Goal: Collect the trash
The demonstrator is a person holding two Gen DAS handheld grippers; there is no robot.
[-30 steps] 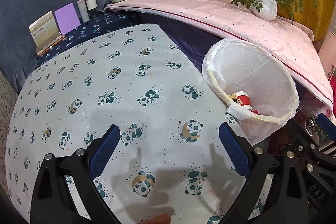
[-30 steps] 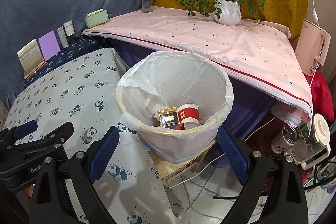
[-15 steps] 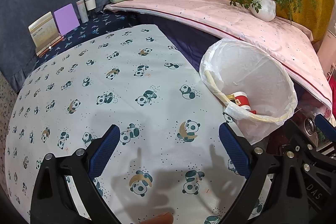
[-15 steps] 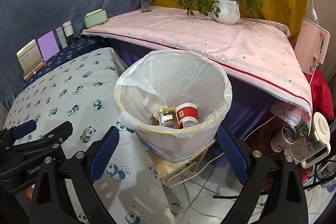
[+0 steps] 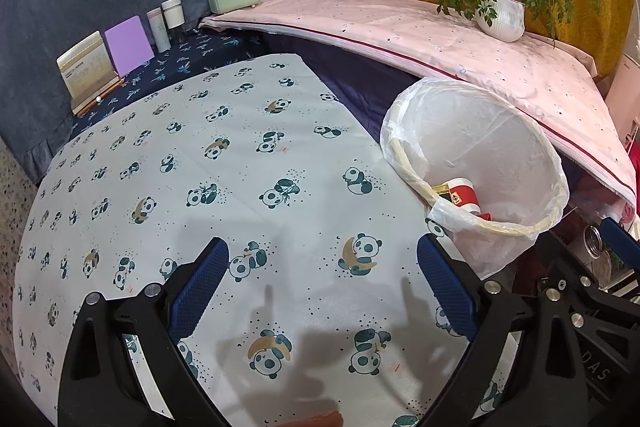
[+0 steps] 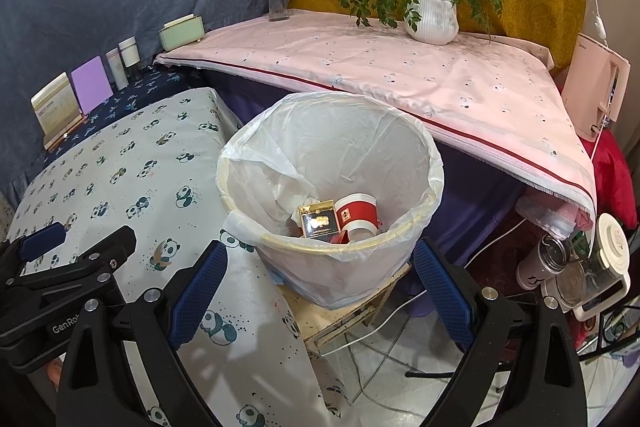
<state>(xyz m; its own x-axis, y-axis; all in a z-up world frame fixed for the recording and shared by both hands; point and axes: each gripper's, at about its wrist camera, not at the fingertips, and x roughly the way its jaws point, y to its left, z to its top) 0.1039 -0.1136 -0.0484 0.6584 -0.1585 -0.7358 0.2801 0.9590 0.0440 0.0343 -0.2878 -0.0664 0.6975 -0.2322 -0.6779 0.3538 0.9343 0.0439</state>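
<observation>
With both the left gripper (image 5: 322, 279) and right gripper (image 6: 320, 281) spread wide and empty, and the trash (red cup (image 6: 356, 214), dark box (image 6: 319, 219)) lying in the lined bin (image 6: 430, 163) just beyond our right jaws, we judge collection done or pausing; next, locate remaining litter.

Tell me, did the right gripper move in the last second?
Barely. The right gripper is over the trash bin, which sits almost where it did a second ago.

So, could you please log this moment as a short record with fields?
left tongs: open, empty, over the panda cloth
right tongs: open, empty, facing the bin
bin: lined with a white bag, beside the cloth's edge
in bin: red cup, dark box
trash on cloth: none visible
</observation>
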